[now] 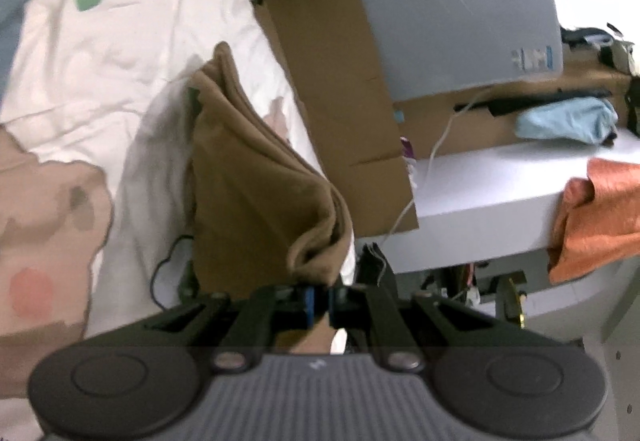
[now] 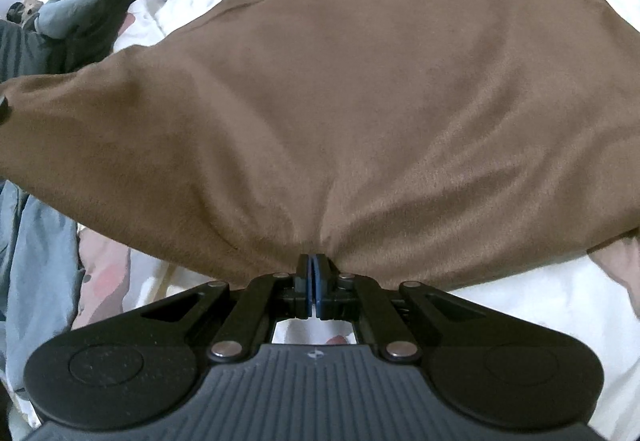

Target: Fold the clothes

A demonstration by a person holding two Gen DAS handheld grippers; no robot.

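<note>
Both jaws are clamped on the brown garment (image 2: 340,81): the left gripper (image 1: 320,299) pinches its layered edge, the right gripper (image 2: 314,277) its 6 o'clock hem. Held so, the cloth likely hangs clear of the bed (image 1: 120,61) for folding.

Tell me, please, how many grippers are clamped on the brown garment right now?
2. The left gripper pinches a bunched corner of the brown garment; the right gripper pinches its near edge. Neither camera shows the other gripper.
</note>
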